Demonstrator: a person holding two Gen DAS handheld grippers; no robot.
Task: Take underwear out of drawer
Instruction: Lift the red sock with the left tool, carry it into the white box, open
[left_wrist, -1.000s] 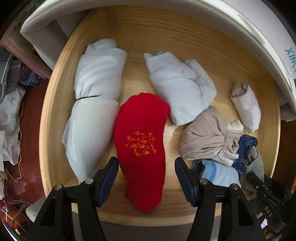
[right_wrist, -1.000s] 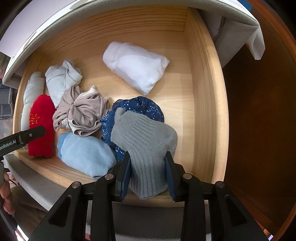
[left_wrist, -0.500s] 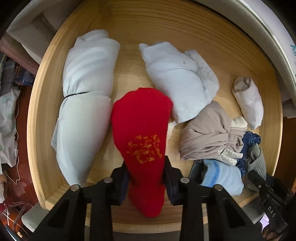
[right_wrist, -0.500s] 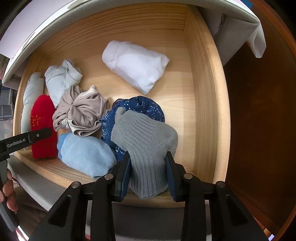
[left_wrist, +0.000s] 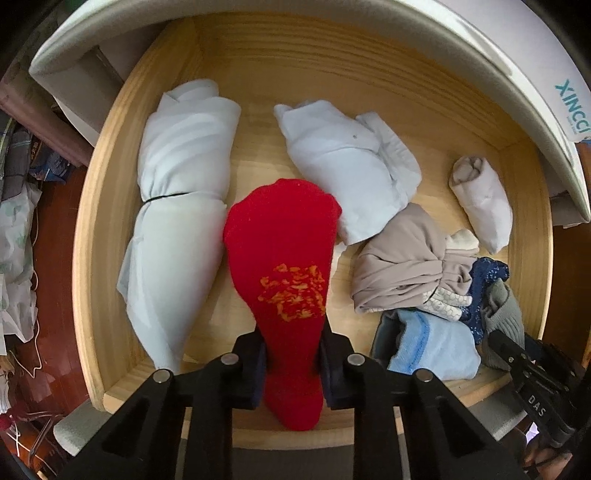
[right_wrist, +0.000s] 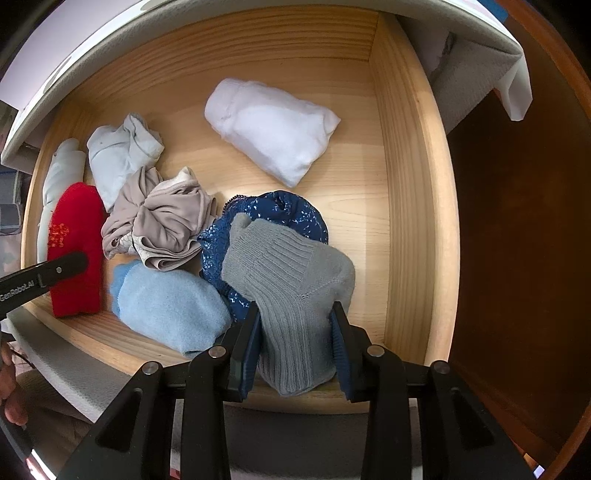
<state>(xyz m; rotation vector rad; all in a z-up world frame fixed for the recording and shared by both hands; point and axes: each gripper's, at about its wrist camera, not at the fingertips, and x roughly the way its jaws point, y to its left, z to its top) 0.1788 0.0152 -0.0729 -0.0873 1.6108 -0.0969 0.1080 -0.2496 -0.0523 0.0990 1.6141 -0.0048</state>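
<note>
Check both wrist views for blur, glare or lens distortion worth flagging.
Left wrist: sharp; strong fisheye bend curves the drawer walls; the red sock in the left hand-held gripper is evenly lit. Right wrist: same bend; the white roll looks slightly overexposed; the grey sock in the right hand-held gripper is crisp.

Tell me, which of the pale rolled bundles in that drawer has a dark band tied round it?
The long pale roll at the drawer's far left, beside the red sock. A thin dark band cinches its middle; the other pale bundles show none.
</note>
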